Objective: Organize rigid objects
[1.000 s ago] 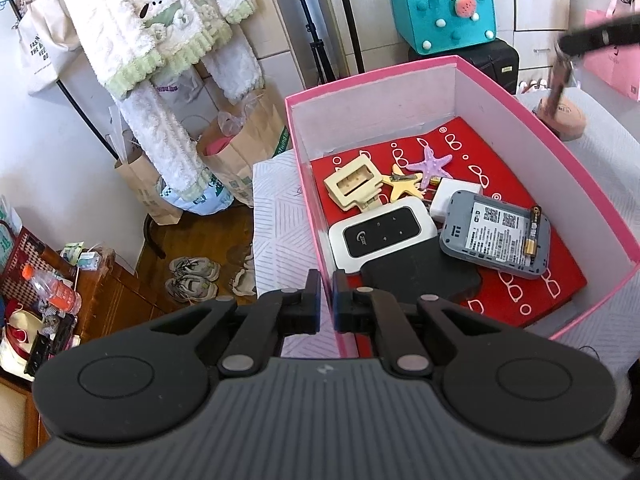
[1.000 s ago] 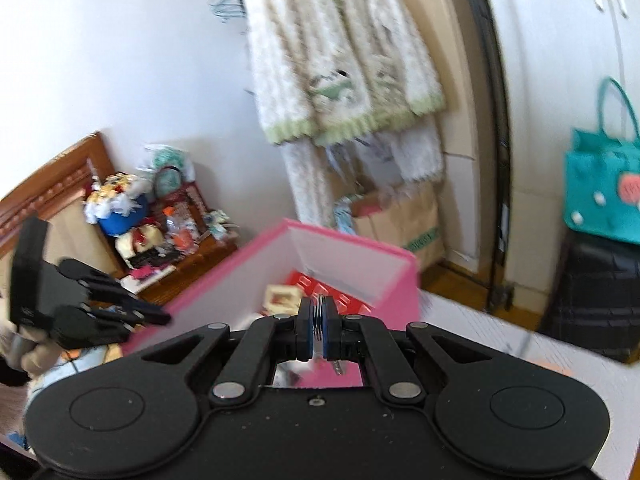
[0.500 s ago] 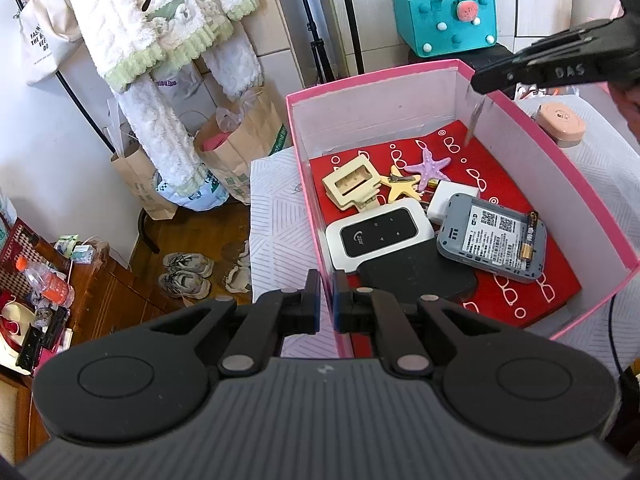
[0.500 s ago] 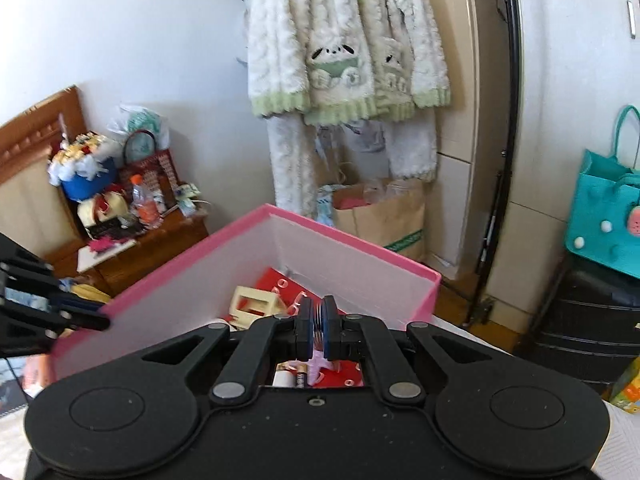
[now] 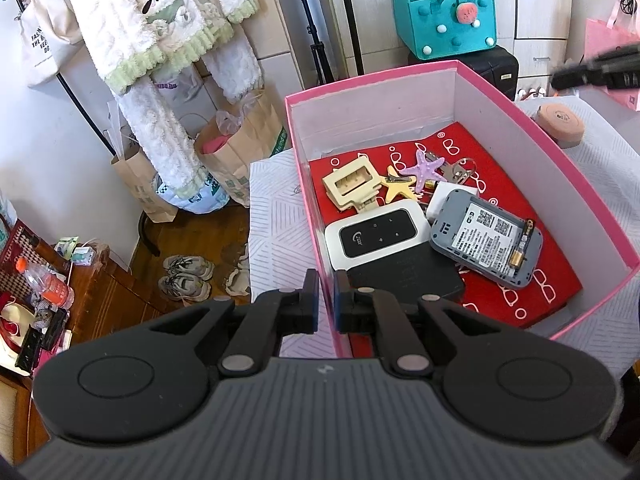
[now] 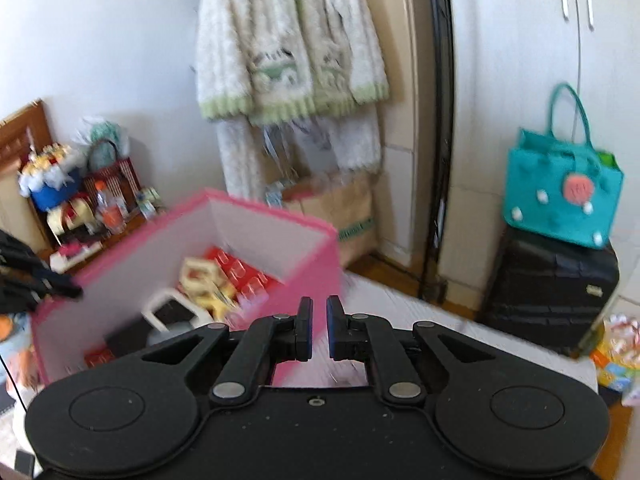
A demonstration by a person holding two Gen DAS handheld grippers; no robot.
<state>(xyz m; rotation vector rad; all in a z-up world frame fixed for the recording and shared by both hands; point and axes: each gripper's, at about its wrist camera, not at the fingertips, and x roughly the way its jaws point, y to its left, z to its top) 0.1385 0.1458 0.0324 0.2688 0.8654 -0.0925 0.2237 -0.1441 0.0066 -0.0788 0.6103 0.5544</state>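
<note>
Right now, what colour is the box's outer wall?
Pink outside, white inside; the box shows best in the left wrist view.

The right claw [image 6: 319,330], slightly parted and holding nothing, hangs beside the pink box [image 6: 276,216].

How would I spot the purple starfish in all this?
Look inside the pink box, at the far end of its red liner. The purple starfish lies beside a yellow one, next to some keys; it is the only lilac thing.
</note>
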